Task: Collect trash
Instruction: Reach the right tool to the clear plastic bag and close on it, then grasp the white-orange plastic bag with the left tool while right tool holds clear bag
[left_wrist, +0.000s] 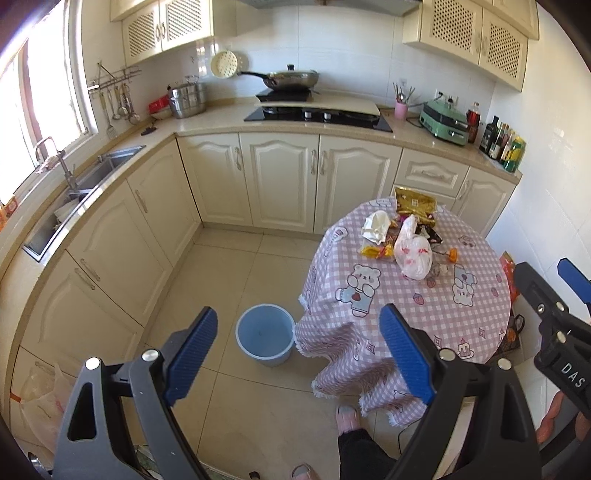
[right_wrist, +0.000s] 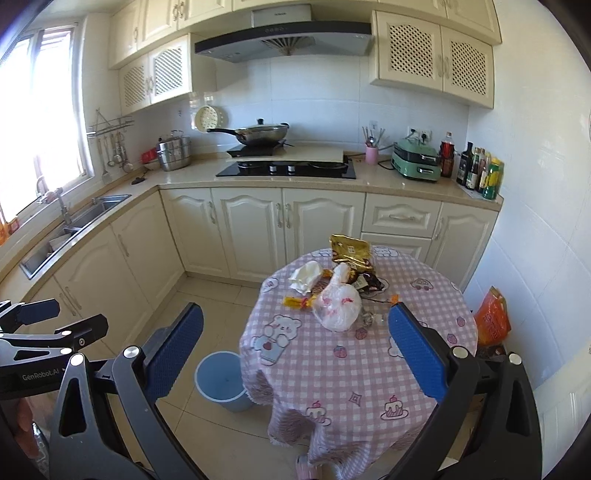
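Both the left gripper (left_wrist: 297, 354) and right gripper (right_wrist: 295, 350) are held wide and empty; trash (right_wrist: 338, 291) remains piled on the table (right_wrist: 369, 369), the bin (right_wrist: 221, 380) beside it unfilled.

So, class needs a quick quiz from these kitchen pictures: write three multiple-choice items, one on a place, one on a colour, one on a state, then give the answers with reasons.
1. Where does the bucket stand?
A. On the floor beside the round table
B. In the sink
C. On the hob

2. What colour is the tablecloth's check?
A. Green and white
B. Pink and white
C. Blue and yellow

3. How do both grippers stand?
A. Shut on a wrapper
B. Shut on nothing
C. Open, holding nothing

Answers: 1 A, it sits on the tiles at the cloth's edge. 2 B, pink checks with bear prints. 3 C, the left gripper and right gripper show fingers wide apart, and the white plastic bag lies untouched.
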